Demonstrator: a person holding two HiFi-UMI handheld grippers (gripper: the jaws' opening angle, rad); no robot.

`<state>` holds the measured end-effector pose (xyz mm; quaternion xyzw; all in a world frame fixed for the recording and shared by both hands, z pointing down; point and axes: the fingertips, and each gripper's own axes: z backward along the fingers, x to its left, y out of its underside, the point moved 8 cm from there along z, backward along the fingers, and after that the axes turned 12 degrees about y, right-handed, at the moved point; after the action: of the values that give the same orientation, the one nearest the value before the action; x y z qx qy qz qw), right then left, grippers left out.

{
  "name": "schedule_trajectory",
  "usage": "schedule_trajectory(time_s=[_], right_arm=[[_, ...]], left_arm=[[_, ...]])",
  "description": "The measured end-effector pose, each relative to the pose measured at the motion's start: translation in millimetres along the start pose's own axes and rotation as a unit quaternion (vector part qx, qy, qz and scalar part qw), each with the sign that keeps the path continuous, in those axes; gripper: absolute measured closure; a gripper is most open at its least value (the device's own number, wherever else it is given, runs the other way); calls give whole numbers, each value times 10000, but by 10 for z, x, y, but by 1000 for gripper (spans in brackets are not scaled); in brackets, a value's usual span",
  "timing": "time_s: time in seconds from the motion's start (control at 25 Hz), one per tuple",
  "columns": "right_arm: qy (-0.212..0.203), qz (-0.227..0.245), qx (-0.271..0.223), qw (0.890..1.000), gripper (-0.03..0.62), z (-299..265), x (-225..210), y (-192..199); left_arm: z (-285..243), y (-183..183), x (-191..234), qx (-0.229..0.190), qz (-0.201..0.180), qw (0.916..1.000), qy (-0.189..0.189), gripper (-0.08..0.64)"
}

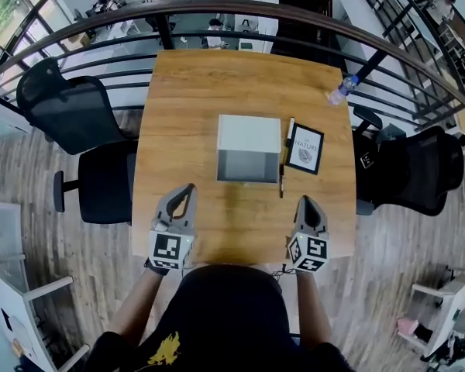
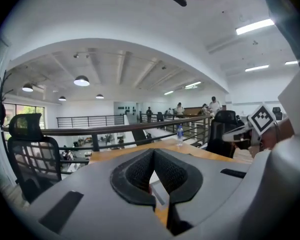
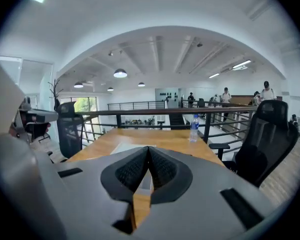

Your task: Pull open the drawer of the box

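Now we hold both grippers short of the box (image 1: 248,134), its drawer (image 1: 248,166) seemingly unopened.
The box sits mid-worktop (image 1: 217,84); left gripper (image 1: 190,187) and right gripper (image 1: 305,201) hover on its near side, one toward each flank, pointing roughly level, fingers clenched on nothing. We judge one must open, meet the drawer front squarely, then pull straight back.

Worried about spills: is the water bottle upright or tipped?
Upright: the water bottle stands cap up near the table's far edge in both gripper views.
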<state>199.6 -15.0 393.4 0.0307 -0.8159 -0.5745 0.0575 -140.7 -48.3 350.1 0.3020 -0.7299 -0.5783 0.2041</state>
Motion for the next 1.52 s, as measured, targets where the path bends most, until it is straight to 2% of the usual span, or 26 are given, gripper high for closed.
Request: schedule_trajectory(time_s=[0.08, 0.24, 0.44, 0.8, 1.12, 1.52], right_arm=[[31, -43, -370, 9993, 595, 54, -84, -289], [-41, 159, -1065, 9942, 595, 191, -101, -752], [-153, 59, -1387, 9902, 595, 337, -178, -1054], [18, -104, -1466, 9891, 595, 386, -312, -1121], [9, -129, -1426, 9897, 595, 415, -266, -1100], [93, -166, -1408, 9899, 595, 480, -259, -1100]], left_arm=[[59, -152, 104, -140, -85, 9997, -174, 551], [122, -345, 239, -333, -168, 9985, -398, 551], [174, -488, 176, -343, -218, 9981, -453, 551], [201, -575, 254, -515, -212, 9974, -466, 551], [128, -576, 206, -522, -230, 9980, -290, 551], [155, -616, 227, -565, -212, 9978, -280, 551]])
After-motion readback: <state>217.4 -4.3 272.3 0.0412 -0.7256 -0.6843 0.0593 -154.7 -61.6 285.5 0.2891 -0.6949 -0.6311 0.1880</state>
